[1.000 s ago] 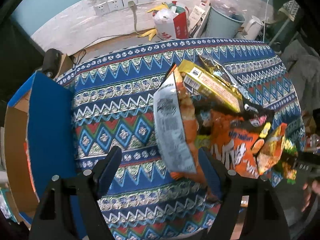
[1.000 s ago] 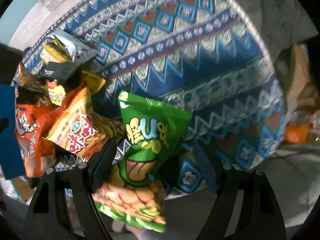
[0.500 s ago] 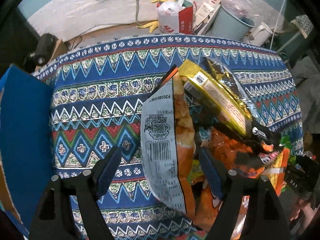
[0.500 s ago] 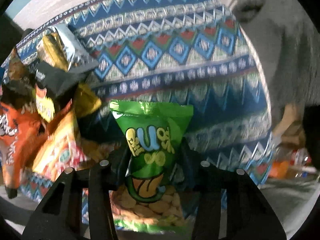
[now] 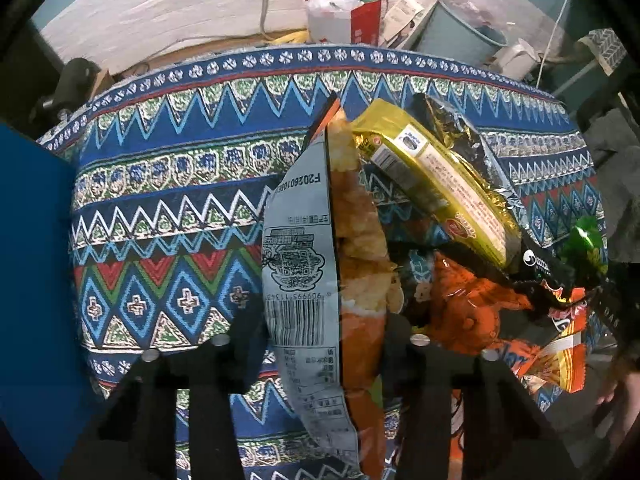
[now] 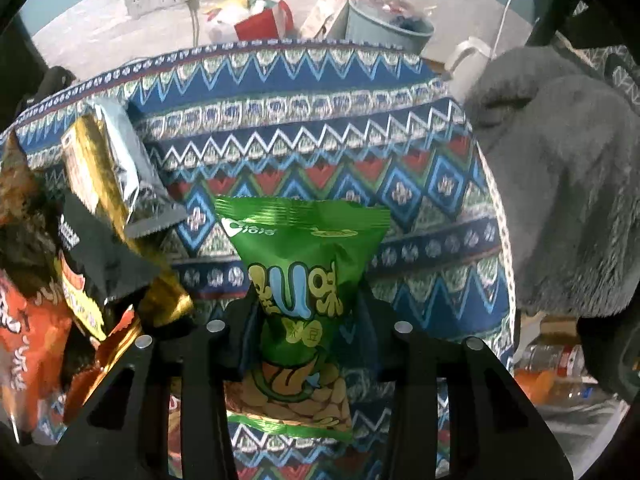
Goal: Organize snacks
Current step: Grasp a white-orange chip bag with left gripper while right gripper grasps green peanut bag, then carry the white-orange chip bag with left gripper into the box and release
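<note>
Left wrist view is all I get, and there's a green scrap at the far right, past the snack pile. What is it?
Observer: A green bag, pinched across its middle by the right fingers.
Operator: Like my left fingers on the chip bag. What's printed on the green one?
Observer: Yellow and blue letters, with pictured nuts along the bottom.
Operator: Anything beside it that I'm missing?
Observer: A bottle holding orange liquid lies low on the right, past the table's edge.
</note>
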